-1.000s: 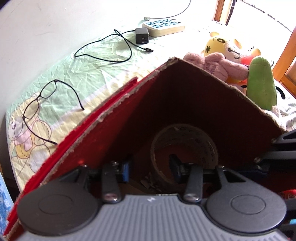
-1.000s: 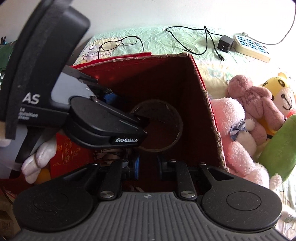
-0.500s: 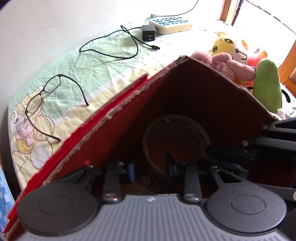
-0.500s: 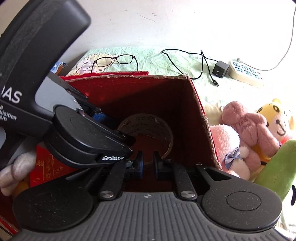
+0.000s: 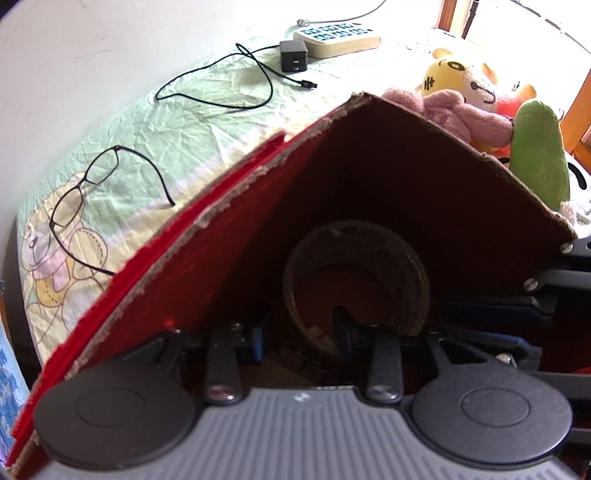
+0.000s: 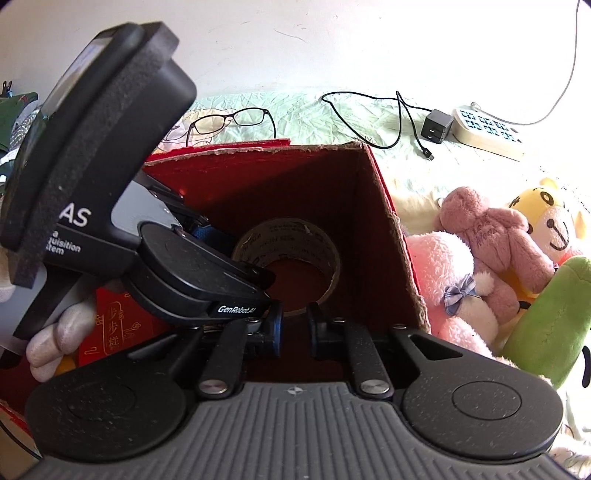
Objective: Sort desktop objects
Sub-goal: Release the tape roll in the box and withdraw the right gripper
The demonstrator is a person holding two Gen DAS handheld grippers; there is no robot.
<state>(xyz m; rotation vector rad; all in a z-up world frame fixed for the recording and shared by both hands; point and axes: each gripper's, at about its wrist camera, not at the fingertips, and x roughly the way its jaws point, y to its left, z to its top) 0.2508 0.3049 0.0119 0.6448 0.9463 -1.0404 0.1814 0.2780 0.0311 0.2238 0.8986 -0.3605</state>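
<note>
1. Reaching into the red cardboard box (image 6: 325, 206), both tools are down inside it, because that box is plainly where the sorted things go.
2. The tape roll (image 6: 291, 258) lies inside the box against the far corner, tilted up on the walls; it reads as already delivered.
3. The left tool (image 5: 301, 332) sits spread, its fingers standing either side of the near edge of the roll's rim with nothing gripped. My read: released, or just about to let go.
4. The right tool (image 6: 295, 328) has its fingers nearly together with a narrow gap, right by the roll's near rim; whether it pinches that rim I cannot tell from here.
5. Still out on the desk, on the crumpled green cloth (image 5: 207, 122): the glasses (image 5: 96, 195), the black charger with its cable (image 5: 293, 61) and the power strip (image 5: 338, 35). Those look like the next candidates.
6. The plush toys (image 6: 491, 251) are heaped just beside the box's right wall, outside it.
</note>
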